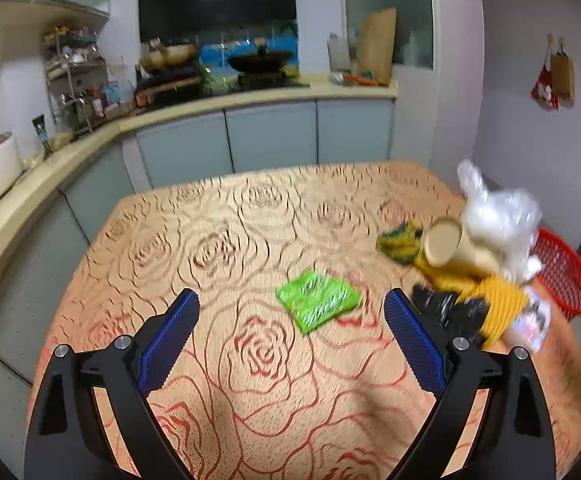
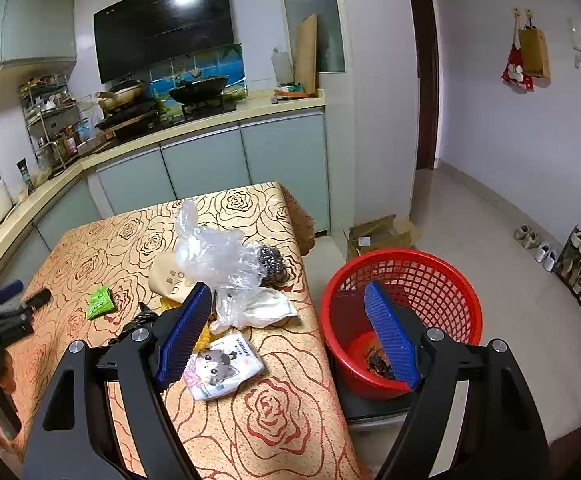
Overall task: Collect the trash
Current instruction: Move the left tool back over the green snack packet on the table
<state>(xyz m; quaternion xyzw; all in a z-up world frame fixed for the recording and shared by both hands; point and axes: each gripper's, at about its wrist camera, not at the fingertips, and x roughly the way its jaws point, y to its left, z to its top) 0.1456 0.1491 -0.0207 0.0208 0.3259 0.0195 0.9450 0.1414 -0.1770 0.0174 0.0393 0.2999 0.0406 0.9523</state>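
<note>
Lettering "ONC" shows on the tan paper cup [image 2: 170, 280] lying on the bench [image 2: 282, 408], half hidden under a clear plastic bag [image 2: 214, 256]; the cartoon-cat tissue pack [image 2: 222, 366] carries small print too blurred to read. Green wrapper [image 1: 317, 299] lies apart. Left claw [image 1: 292, 312] and right claw [image 2: 288, 300] both stand released, empty. Red basket [image 2: 442, 280] sits beside the bench, partly blocked.

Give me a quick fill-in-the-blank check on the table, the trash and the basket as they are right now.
1. The basket beside the table is coloured ____.
2. The flat wrapper lying alone ahead of the left gripper is coloured ____.
3. The tissue pack near the right gripper shows a cartoon ____.
4. Both grippers hold ____.

Missing: red; green; cat; nothing
</note>
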